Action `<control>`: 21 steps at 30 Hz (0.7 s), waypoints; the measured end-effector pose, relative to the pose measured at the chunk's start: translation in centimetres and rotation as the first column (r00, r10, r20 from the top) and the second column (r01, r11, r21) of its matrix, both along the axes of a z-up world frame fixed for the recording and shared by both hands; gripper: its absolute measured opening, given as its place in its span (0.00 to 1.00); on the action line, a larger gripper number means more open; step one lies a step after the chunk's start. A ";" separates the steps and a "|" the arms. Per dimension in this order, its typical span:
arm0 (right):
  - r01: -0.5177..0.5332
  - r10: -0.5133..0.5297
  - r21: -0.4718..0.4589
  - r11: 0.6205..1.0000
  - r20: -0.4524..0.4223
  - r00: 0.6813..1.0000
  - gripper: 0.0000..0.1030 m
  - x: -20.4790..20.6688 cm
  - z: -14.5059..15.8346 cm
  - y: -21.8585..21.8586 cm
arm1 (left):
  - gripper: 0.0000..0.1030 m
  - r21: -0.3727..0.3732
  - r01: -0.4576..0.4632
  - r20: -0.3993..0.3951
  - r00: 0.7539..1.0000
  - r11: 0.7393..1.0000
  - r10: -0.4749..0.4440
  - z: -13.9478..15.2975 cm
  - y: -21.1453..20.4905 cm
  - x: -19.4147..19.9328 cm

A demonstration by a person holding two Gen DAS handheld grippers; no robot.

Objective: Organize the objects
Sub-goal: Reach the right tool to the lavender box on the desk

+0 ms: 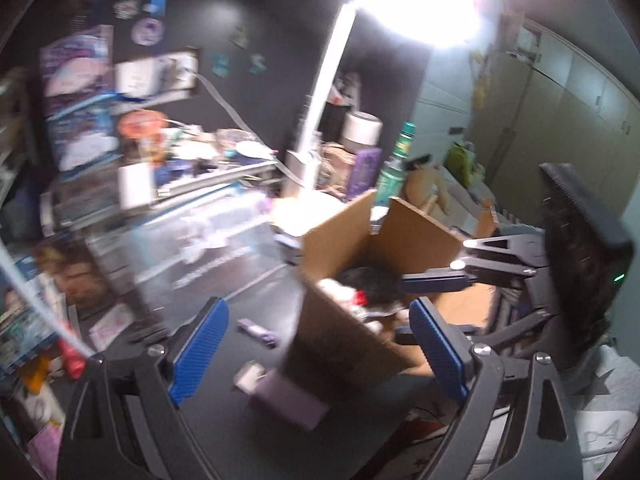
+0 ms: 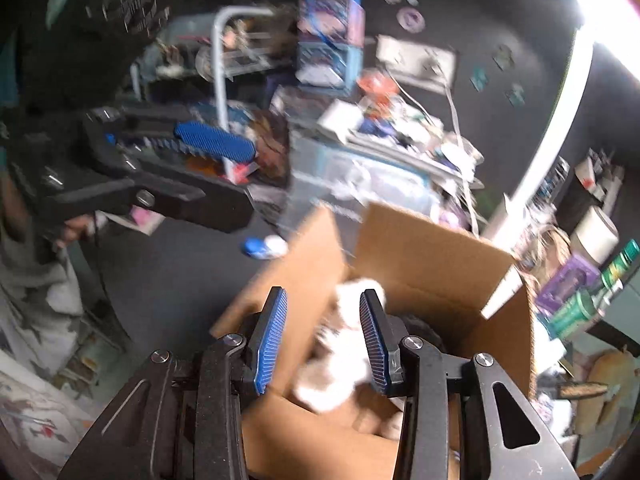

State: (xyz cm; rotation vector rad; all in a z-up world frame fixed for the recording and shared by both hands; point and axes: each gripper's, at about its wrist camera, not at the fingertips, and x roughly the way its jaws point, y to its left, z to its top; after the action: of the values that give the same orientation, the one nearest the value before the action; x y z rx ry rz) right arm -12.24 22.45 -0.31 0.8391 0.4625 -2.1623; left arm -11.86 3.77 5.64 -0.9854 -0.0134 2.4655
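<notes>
1. Box stands open on the dark bench, flaps up, already part filled. Left view shows dark stuff and a red-capped item inside; right view shows a white fluffy thing.
2. Step in hand, my guess: dropping the fluffy thing into the box. Right claw hangs over the near box wall, pointing in.
3. Right claw state: jaws part open, blue pads apart. The fluffy thing sits between and below them, blurred. It may touch the right pad; I cannot tell if it is gripped or already loose.
4. To do it well: keep the claw over the box opening, clear of the near flap, and open fully only when the thing is past the rim. Lift straight up so the pads don't snag the fluff or tip the box.
5. Left claw hovers over the bench, just left of the box, jaws wide open, holding nothing.
6. Loose items sit between its pads, lower down: a purple block, a small white piece, a purple stick. Likely next picks.
7. Purple block lies just beside the box's near corner, so the left claw should come from the open bench side.
8. Both views blurred; fine contact is unclear.
</notes>
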 end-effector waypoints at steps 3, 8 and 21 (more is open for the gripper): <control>-0.058 0.058 -0.046 0.997 -0.005 0.998 0.33 1.7 0.8 -2.3 | 0.88 0.012 -0.060 -0.017 0.998 0.998 0.060 -0.6 -3.0 1.7; -0.164 0.166 -0.065 0.984 0.023 0.986 0.33 4.4 -0.4 -7.3 | 0.90 0.038 -0.150 -0.041 0.988 0.988 0.151 -2.8 -7.2 4.1; 0.044 -0.025 -0.086 0.995 0.211 0.977 0.46 5.5 -10.8 -11.9 | 0.99 0.050 -0.301 -0.015 0.953 0.952 0.302 -10.3 -11.4 7.1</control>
State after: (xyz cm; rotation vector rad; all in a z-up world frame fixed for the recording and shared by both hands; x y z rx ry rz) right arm -6.73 10.51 -11.11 1.0174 0.2430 -2.0808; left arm -4.80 -7.65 -4.61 -0.9985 -0.2300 2.7380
